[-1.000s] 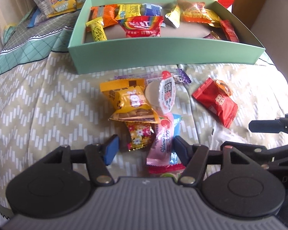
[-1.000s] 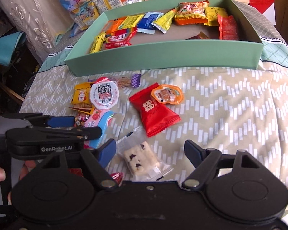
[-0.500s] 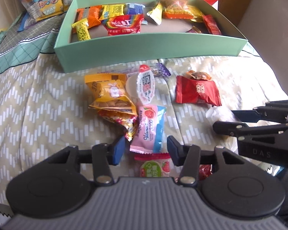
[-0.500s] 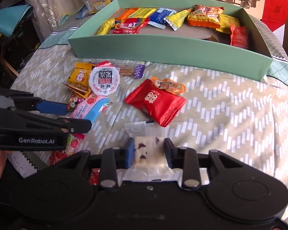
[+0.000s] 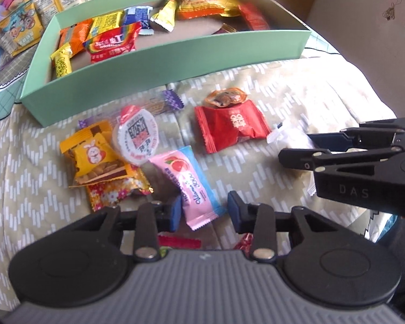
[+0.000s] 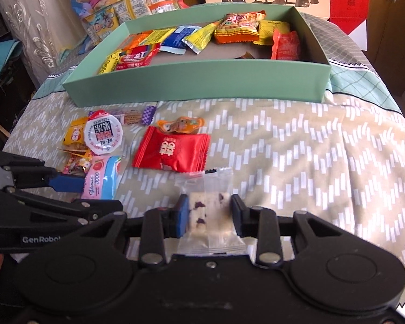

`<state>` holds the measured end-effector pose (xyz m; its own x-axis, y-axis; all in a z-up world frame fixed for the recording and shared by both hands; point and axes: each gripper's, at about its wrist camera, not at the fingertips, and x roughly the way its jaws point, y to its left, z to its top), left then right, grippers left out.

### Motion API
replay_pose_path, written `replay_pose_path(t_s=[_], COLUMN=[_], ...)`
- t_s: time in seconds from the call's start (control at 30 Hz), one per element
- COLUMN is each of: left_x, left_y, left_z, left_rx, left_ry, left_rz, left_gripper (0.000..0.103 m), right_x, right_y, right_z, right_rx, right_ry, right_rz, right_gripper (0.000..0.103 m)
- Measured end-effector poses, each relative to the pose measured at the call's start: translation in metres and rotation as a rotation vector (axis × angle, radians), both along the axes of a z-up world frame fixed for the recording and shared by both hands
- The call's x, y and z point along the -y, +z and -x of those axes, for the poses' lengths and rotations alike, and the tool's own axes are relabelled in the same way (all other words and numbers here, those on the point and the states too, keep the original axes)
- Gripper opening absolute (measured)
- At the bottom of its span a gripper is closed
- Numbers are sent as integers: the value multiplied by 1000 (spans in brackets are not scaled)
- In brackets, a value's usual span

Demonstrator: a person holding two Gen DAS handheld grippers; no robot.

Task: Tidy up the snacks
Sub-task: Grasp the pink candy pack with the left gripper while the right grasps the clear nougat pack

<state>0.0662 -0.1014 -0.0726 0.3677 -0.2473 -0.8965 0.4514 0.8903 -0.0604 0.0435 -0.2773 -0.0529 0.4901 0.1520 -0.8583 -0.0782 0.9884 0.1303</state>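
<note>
A mint green box holds several wrapped snacks at the back. Loose snacks lie on the patterned cloth in front of it. My left gripper stands around the near end of a pink and blue candy packet; the left pad touches it, the right pad stands apart. My right gripper is shut on a clear packet with a white nougat bar, lifted a little off the cloth. It also shows in the left wrist view.
On the cloth lie a red packet, an orange jelly sweet, a round white jelly cup, a yellow packet and a flowered sweet. Large snack bags stand behind the box.
My right gripper closed on the nougat packet and raised it. My left gripper narrowed around the pink candy packet and both views swung slightly.
</note>
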Motion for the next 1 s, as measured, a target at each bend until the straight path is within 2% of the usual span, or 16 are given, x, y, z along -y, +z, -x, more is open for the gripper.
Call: replay_pose_path(t_s=[0.1,0.17,0.3,0.43,0.47,0.5,0.6,0.67,0.83,1.0], left_x=[2,-3,-7,-9,-8,-7,1,5,2,-9], left_y=[-2,0,1,1,0,0,0,3,16,40], left_z=[-5,-13,-21,-27,-29,-30,-28,-23,-19,-24], left_rx=[19,-6,-25,-25,-23,-15,21,40,44,75], left_ry=[29,72,132,173,171,163,129,114,95,118], left_rz=[-9,22,40,53,54,49,12,2,39,103], left_gripper=[29,29,36,36,33,18,13,12,12,12], right_x=[3,4,8,9,10,10,10,13,29,38], right_y=[0,0,1,2,2,2,3,5,14,35], right_z=[2,4,7,9,9,10,12,12,9,-3], right_rx=[8,13,18,21,21,23,25,23,16,56], right_ry=[-11,-14,-22,-32,-33,-36,-39,-54,-116,-132], right_rz=[-9,-6,-14,-26,-28,-29,-31,-50,-129,-177], right_gripper=[32,32,32,32,32,32,32,32,32,32])
